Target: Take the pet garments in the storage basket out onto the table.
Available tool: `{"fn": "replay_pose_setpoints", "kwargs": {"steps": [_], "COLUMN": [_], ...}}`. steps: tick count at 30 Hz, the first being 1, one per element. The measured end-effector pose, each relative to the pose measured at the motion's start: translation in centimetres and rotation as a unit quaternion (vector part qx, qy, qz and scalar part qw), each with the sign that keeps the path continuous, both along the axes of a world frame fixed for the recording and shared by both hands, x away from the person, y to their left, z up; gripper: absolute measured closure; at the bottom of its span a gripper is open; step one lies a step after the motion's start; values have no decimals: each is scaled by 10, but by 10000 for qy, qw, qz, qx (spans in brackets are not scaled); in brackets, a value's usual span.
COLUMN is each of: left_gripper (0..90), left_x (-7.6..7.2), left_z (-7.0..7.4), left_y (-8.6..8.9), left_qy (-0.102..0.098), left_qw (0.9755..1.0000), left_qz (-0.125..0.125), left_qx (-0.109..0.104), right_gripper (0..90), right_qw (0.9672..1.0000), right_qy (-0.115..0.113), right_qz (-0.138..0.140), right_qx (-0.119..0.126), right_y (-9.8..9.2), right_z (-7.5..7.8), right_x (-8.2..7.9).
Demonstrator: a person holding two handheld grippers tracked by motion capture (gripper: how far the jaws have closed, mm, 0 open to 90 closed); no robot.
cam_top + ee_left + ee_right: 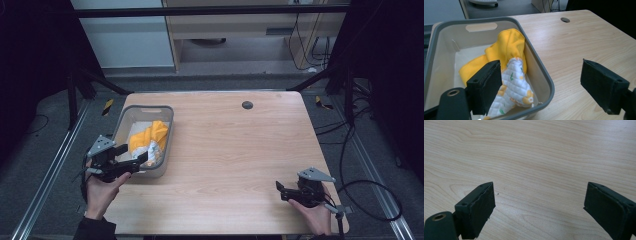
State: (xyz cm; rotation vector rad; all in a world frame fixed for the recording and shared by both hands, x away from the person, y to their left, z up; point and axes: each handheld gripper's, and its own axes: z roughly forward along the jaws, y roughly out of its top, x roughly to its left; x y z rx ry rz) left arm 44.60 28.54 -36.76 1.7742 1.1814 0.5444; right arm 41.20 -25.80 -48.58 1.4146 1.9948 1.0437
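Yellow cloth (507,45) lies bunched in the grey plastic bin (541,75) at the table's left edge. The left gripper view reveals its quilted white lining with small flower prints. The left gripper (131,156), jaws apart, straddles the bin's near rim. The right gripper (280,189), jaws also spread, hovers over bare pale wood table (536,157), well apart.

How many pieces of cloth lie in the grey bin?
2: a yellow cloth leaning on the grey bin's right wall, and a white quilted floral cloth at its near corner. More may lie hidden beneath.
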Motion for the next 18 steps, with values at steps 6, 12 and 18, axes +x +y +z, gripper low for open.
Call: {"fn": "replay_pose_setpoints", "kwargs": {"steps": [6,12,18], "left_gripper": [167,167,165], "left_x": [11,25,33], "left_z": [4,8,10], "left_y": [-1,-3,-7], "left_qy": [65,168,207], "left_qw": [9999,9996,9993], "left_qz": [26,42,50], "left_qx": [85,228,301], "right_gripper": [97,102,105], "right_qw": [10000,10000,10000], "right_qy": [-12,-12,20], "right_qz": [4,-2,10], "right_qx": [-6,-5,11], "right_y": [0,-1,0], "right_z": [0,0,0], "right_x": [0,1,1]}}
